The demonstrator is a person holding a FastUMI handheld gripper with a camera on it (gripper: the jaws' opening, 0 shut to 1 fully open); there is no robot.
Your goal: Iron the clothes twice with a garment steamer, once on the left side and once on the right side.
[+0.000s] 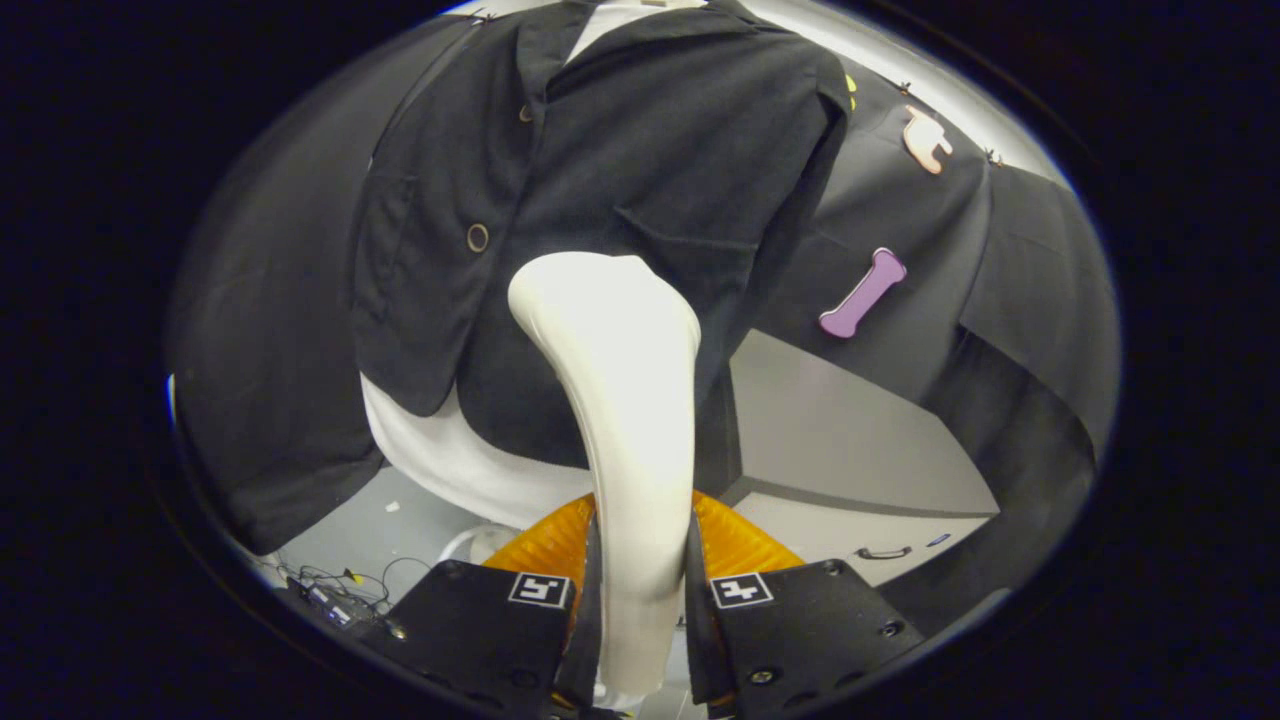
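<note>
Gripper view looks up along the gripper point(640, 590), whose two fingers are clamped on the white garment steamer point(625, 400), one on each side of its handle, with the steamer's head raised against the front of the black jacket point(600, 180). The jacket hangs over a white undershirt point(450, 460) on a form (its brass snap buttons point(478, 237) sit just beside the head). To do this pass well, I judge the head should stay flat and close to the cloth, travel slowly along one side, and steer clear of the buttons. The gripper tilts upward, steamer roughly upright, leaning slightly toward the jacket's buttoned edge
</note>
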